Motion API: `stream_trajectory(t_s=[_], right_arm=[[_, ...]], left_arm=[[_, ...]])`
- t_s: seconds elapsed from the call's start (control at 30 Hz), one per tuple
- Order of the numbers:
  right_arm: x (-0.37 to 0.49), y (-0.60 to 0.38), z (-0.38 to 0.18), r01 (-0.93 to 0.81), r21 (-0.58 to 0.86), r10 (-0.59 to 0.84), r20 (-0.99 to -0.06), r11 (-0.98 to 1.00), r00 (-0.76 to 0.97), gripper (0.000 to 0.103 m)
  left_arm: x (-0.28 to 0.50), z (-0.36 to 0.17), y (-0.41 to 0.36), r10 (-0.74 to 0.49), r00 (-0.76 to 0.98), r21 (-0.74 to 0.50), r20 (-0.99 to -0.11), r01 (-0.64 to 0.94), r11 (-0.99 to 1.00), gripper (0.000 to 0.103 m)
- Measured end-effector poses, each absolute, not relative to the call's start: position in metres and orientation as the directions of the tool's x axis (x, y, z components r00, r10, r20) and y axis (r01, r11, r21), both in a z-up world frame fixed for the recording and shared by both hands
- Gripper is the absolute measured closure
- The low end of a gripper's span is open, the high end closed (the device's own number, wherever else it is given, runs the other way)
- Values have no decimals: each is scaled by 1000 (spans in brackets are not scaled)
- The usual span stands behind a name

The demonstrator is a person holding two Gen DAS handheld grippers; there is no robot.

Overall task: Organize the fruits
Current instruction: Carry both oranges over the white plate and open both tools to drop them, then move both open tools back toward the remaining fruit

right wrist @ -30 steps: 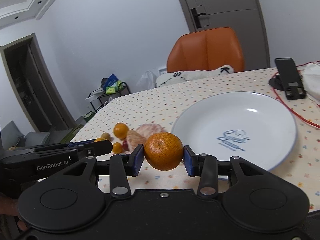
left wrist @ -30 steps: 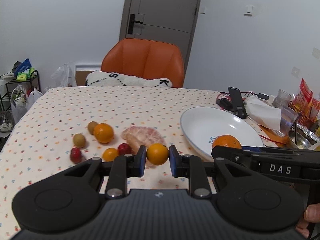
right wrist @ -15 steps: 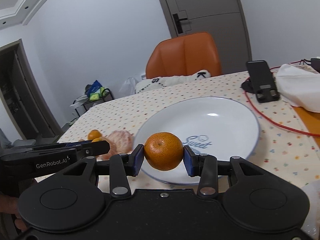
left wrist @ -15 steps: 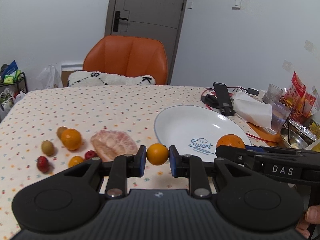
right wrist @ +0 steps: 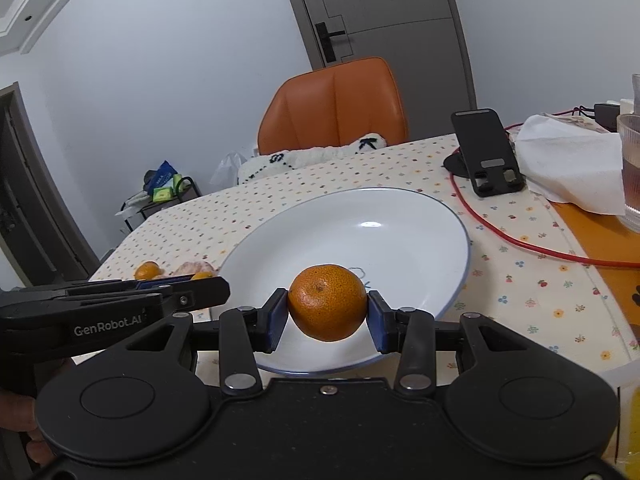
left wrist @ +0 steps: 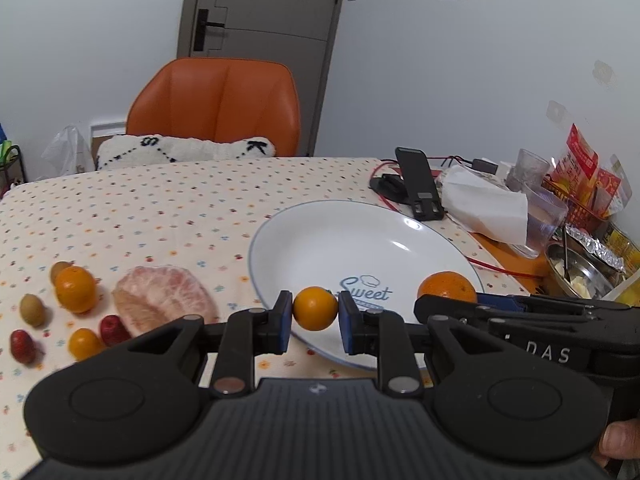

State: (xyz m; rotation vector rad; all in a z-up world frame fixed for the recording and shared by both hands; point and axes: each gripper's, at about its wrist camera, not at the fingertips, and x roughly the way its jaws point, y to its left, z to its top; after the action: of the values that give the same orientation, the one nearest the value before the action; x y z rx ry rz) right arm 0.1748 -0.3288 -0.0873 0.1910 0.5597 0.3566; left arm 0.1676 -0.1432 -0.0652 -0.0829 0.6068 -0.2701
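My left gripper (left wrist: 315,315) is shut on a small smooth orange (left wrist: 315,308), held over the near left rim of the white plate (left wrist: 320,236). Over the plate's (right wrist: 400,208) near part, my right gripper (right wrist: 327,314) is shut on a bigger mandarin (right wrist: 327,307); the same mandarin (left wrist: 447,287) shows in the left wrist view. On the dotted tablecloth left of the plate lie a peeled pomelo piece (left wrist: 160,300), an orange (left wrist: 75,289), a small orange (left wrist: 84,344), two red fruits (left wrist: 110,330) and two brownish ones (left wrist: 32,309). The plate holds no fruit.
A black phone stand (left wrist: 420,188), a red cable (right wrist: 520,244), a white tissue (left wrist: 484,204), glasses (left wrist: 546,216), a metal bowl (left wrist: 576,272) and snack packs crowd the table's right side. An orange chair (left wrist: 216,108) with a white cushion stands behind.
Both grippers have carried their fruits rightward and forward; the left one has come from above the fruit pile to the plate's near rim, the right one over the plate.
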Motion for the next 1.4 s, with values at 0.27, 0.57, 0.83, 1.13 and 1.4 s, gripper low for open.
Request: stream_trajectory(t_s=[0.27, 0.57, 0.83, 1.13, 1.4], right_arm=[[173, -334, -87, -272, 271, 374, -480, 923, 793, 61], [168, -334, -84, -266, 255, 360, -479, 930, 800, 61], [165, -331, -82, -260, 250, 353, -482, 933, 802, 54], [157, -321, -79, -277, 240, 361, -474, 930, 803, 38], [148, -314, -74, -273, 254, 364, -450, 928, 815, 12]], left_arm=[[175, -69, -156, -287, 775, -150, -563, 246, 958, 80], [181, -69, -164, -280, 768, -131, -576, 252, 959, 79], [174, -66, -150, -253, 770, -139, -586, 212, 967, 69], [159, -59, -124, -203, 788, -151, -582, 141, 979, 42], [141, -52, -109, -139, 808, -121, -572, 85, 989, 20]])
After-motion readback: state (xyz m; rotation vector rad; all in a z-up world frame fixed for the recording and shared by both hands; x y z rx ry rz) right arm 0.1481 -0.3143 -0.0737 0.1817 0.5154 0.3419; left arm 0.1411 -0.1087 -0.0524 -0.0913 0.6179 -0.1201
